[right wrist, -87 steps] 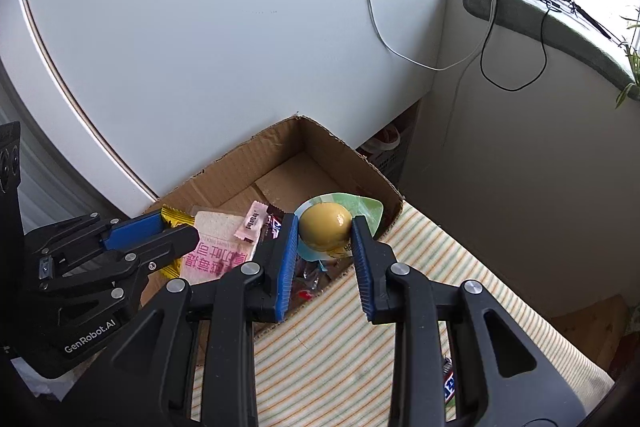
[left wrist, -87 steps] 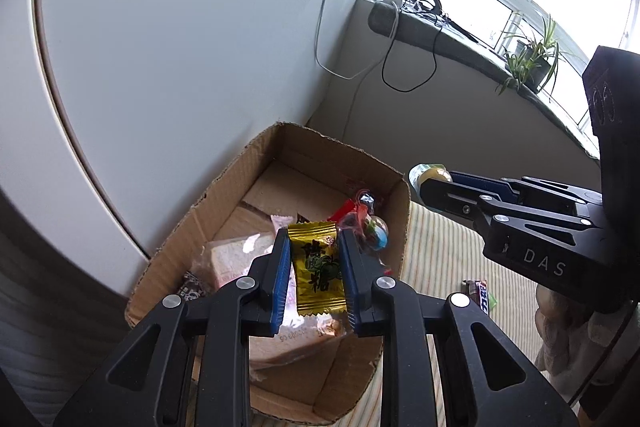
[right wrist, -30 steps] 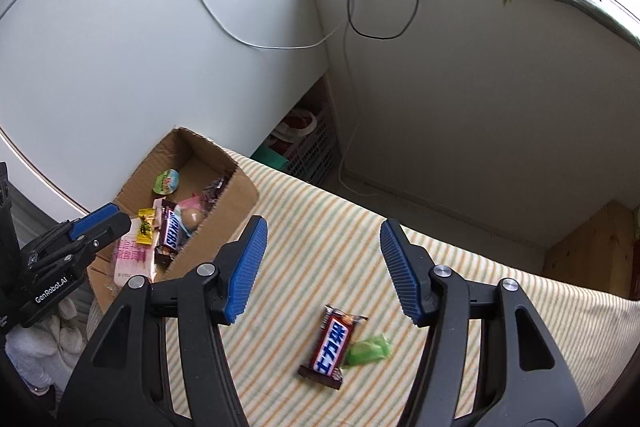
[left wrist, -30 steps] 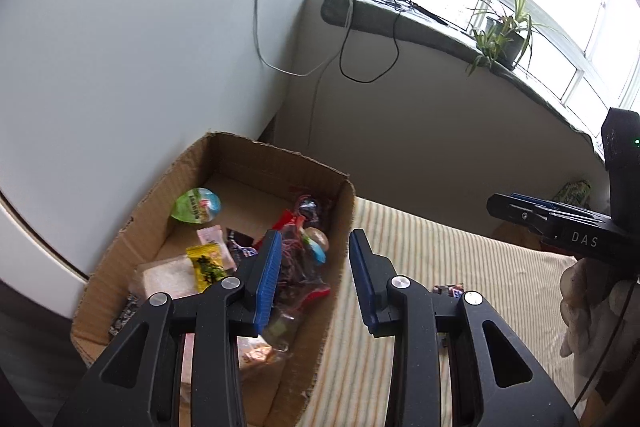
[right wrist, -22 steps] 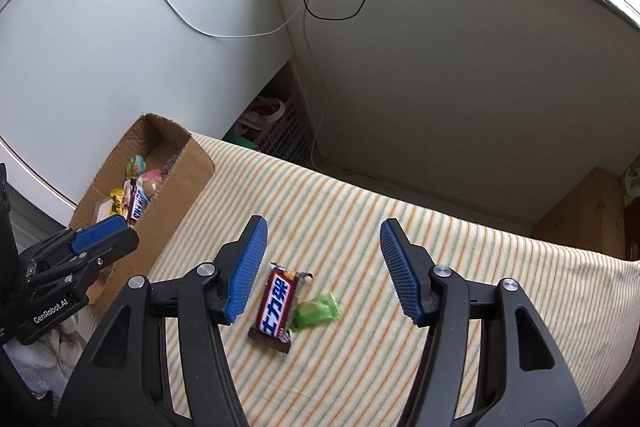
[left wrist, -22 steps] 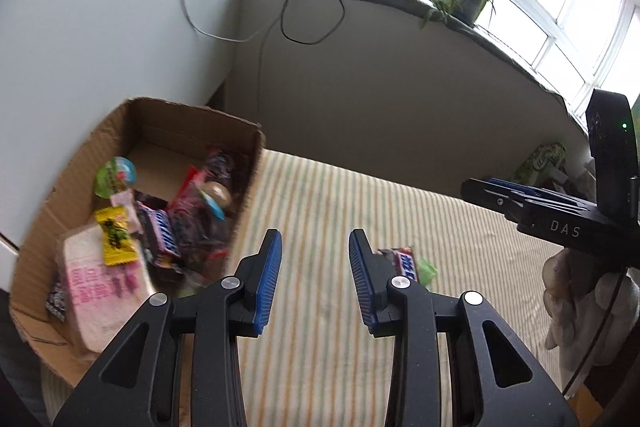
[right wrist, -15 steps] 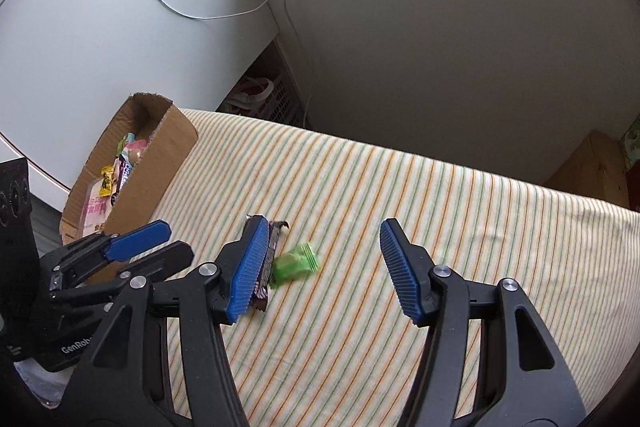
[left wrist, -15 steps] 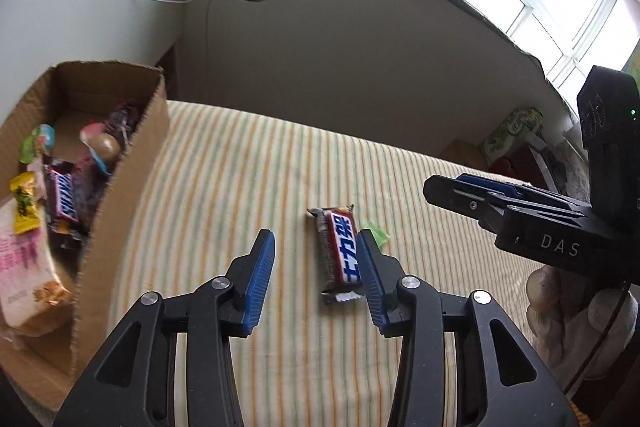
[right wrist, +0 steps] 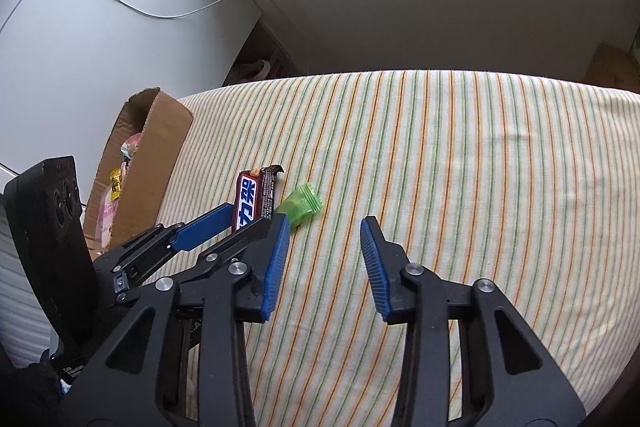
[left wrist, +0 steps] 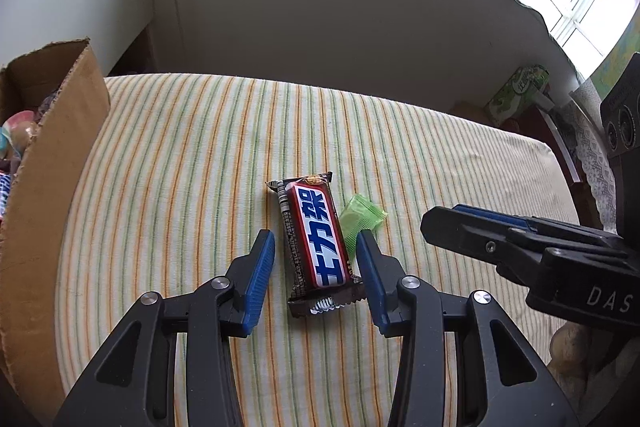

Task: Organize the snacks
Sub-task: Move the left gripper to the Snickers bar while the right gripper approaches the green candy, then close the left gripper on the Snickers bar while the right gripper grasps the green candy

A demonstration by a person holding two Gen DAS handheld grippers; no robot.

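Observation:
A brown, red and blue chocolate bar (left wrist: 316,239) lies on the striped cloth (left wrist: 180,167). My left gripper (left wrist: 314,239) straddles it from above, open, with a gap between each pad and the wrapper. A small green candy (left wrist: 362,217) rests against the bar's right side. In the right wrist view the green candy (right wrist: 302,205) lies just past the left fingertip of my right gripper (right wrist: 325,223). Its jaws are closing with nothing between them. There the left gripper (right wrist: 248,217) hides the near end of the chocolate bar (right wrist: 252,195).
An open cardboard box (left wrist: 52,155) with several snacks stands at the cloth's left edge, also visible as the box (right wrist: 148,147) in the right wrist view. A white cabinet (right wrist: 100,39) and a wall with hanging cables lie behind. A green packet (left wrist: 516,91) sits at the far right.
Both grippers came away from the box and sank toward the cloth. The left now straddles the chocolate bar. The right gripper's jaws have narrowed near the green candy.

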